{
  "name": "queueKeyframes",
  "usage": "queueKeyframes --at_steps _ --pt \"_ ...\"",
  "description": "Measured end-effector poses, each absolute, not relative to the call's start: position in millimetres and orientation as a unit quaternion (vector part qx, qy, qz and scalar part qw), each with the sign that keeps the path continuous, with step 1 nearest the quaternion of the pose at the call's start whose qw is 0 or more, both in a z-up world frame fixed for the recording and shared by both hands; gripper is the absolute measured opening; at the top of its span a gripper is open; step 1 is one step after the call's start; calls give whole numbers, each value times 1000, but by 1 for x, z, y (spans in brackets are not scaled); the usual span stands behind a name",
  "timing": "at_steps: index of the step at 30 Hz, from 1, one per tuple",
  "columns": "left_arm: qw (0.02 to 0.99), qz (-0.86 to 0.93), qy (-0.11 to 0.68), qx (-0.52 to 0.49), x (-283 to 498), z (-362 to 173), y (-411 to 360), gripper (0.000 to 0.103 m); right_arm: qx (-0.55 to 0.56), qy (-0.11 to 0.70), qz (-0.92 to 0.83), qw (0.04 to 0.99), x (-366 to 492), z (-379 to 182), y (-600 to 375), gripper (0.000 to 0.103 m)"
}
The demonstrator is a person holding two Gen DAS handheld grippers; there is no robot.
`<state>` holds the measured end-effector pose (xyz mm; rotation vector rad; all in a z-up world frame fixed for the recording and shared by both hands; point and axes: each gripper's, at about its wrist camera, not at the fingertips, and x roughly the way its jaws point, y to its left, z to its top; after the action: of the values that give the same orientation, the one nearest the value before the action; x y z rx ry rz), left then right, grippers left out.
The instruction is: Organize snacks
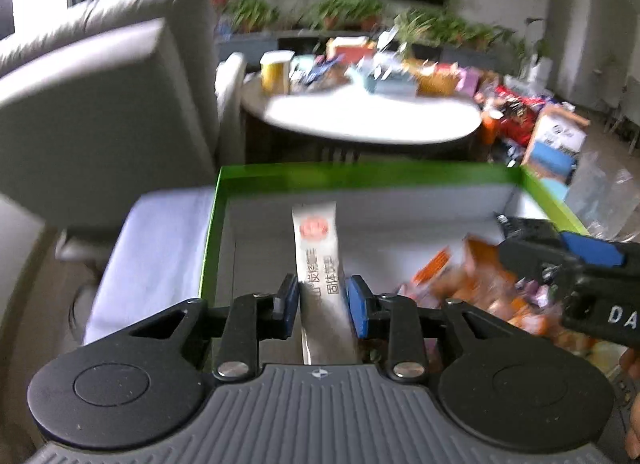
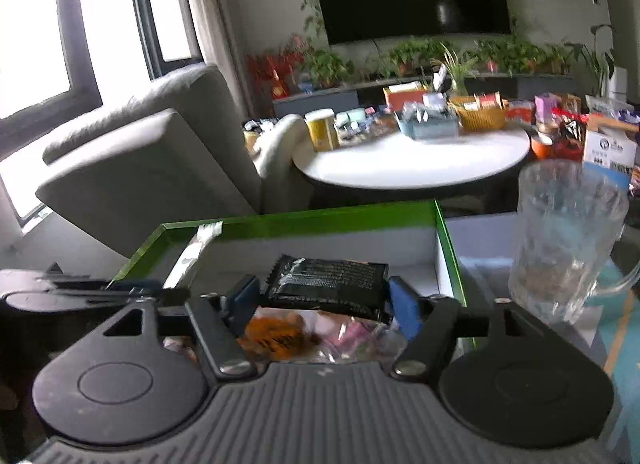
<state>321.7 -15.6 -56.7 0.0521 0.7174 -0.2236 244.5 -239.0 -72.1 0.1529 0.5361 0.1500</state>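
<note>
My left gripper (image 1: 323, 298) is shut on a long white stick sachet (image 1: 320, 256) with a red seal and holds it over the green-rimmed white box (image 1: 360, 173). My right gripper (image 2: 322, 300) is shut on a black snack packet (image 2: 326, 282), held sideways above the same box (image 2: 300, 220). Orange and pink wrapped snacks (image 2: 280, 338) lie in the box below it; they also show in the left wrist view (image 1: 472, 284). The right gripper appears at the right of the left wrist view (image 1: 568, 264). The white sachet shows at the box's left in the right wrist view (image 2: 192, 256).
A clear glass mug (image 2: 560, 240) stands just right of the box. A grey armchair (image 1: 100, 104) is to the left. Behind is a round white table (image 2: 412, 162) crowded with snacks, baskets and a yellow jar (image 2: 322, 130). More packets and a cardboard box (image 1: 556, 140) sit at the right.
</note>
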Motion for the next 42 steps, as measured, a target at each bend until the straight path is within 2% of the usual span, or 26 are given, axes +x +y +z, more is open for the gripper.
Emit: queueKeyframes --at_steps 3,13,21,24,28,36,39,42 --pt "934 -99 338 54 312 -58 -21 33 68 269 74 958 244 -77 -239 50" --pt "936 -99 331 68 289 -41 -27 37 57 256 72 962 216 -68 -240 50" --pt "946 -102 296 86 248 -20 -40 46 66 241 79 965 186 -49 -245 50" --pt "949 -103 287 81 228 -14 -41 50 62 232 85 967 170 -42 -244 50" --pt "955 -98 270 68 196 -8 -40 61 63 227 87 968 150 -35 -244 50" --pt "963 -75 255 37 133 -6 -26 65 70 241 82 965 107 -34 -244 50" --pt "967 -67 246 21 115 -4 -21 73 66 241 79 965 92 -34 -243 50" --pt "967 -68 244 17 101 -6 -21 73 68 242 82 964 79 -34 -243 50"
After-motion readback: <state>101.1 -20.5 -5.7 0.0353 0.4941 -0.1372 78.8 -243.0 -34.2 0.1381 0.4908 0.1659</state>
